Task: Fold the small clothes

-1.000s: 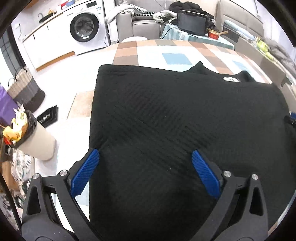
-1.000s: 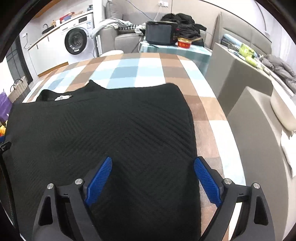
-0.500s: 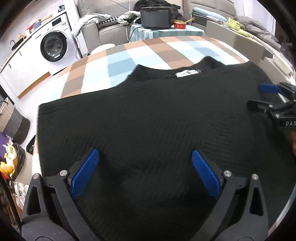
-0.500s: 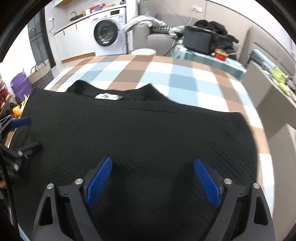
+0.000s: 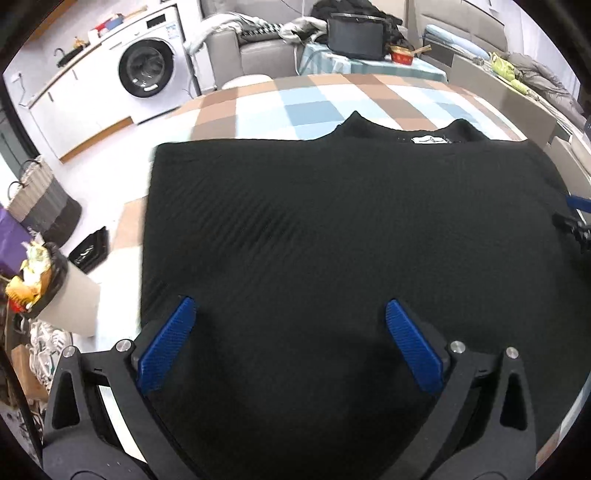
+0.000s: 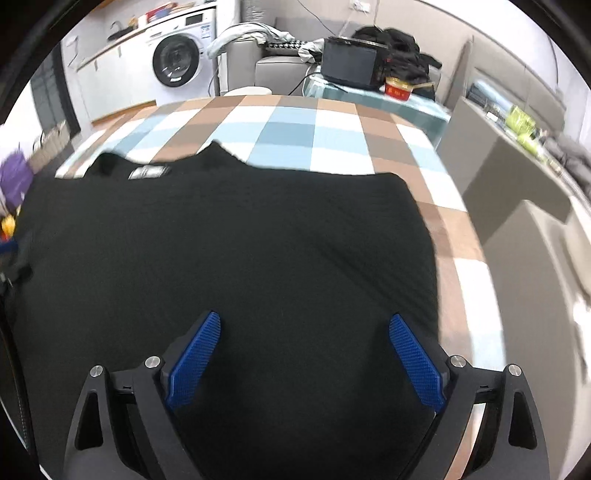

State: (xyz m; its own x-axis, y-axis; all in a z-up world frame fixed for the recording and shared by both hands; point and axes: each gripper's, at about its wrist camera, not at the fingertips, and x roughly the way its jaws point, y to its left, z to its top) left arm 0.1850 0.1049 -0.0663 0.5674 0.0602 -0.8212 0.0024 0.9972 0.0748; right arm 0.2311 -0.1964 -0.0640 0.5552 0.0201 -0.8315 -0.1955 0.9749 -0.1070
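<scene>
A black knit garment [image 5: 332,240] lies spread flat on the checked tablecloth [image 5: 306,99], its collar with a white label [image 5: 428,139] at the far side. It also fills the right wrist view [image 6: 229,251], label [image 6: 149,171] at far left. My left gripper [image 5: 290,314] is open and empty over the garment's near left part. My right gripper [image 6: 304,328] is open and empty over its near right part. The right gripper's tip shows at the left wrist view's right edge [image 5: 576,218].
The table's left edge [image 5: 133,221] drops to the floor with a bin [image 5: 55,291] and a basket [image 5: 40,199]. A washing machine [image 5: 147,70], a sofa and a side table with a black box [image 5: 354,35] stand behind. Grey furniture [image 6: 517,192] stands right of the table.
Both grippers swung back outward: the left view turned left toward the garment's left edge, the right view turned right toward its right edge. Both stay open. The garment has not visibly moved.
</scene>
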